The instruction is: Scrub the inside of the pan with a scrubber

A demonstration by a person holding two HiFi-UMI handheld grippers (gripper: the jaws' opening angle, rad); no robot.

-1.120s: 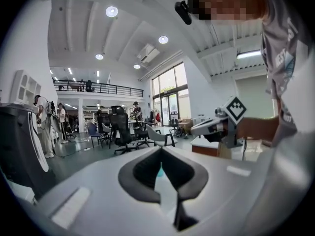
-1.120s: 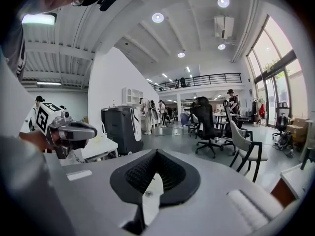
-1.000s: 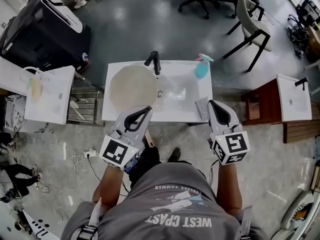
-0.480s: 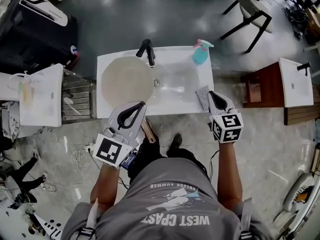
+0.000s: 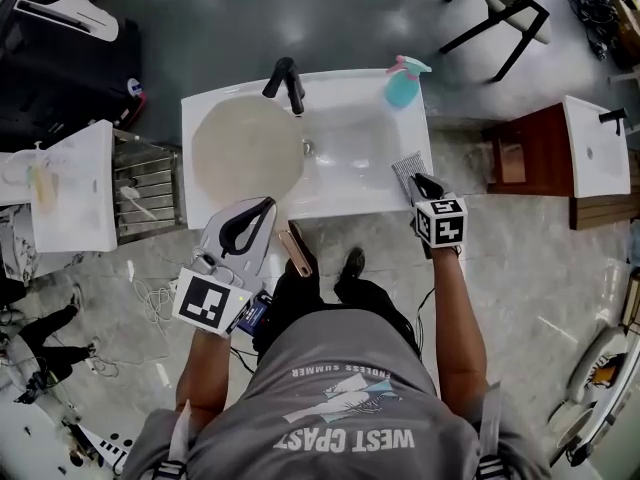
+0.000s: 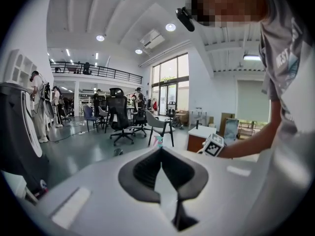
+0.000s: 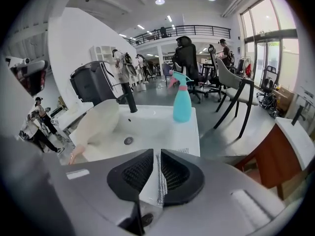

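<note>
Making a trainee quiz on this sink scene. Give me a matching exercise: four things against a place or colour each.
1 pan
2 spray bottle
3 scrubber
4 faucet

A black, sink back edge
B teal, back right corner
C grey mesh, front right rim
D beige, basin's left

Pairs: 1-D, 2-B, 3-C, 4-A
</note>
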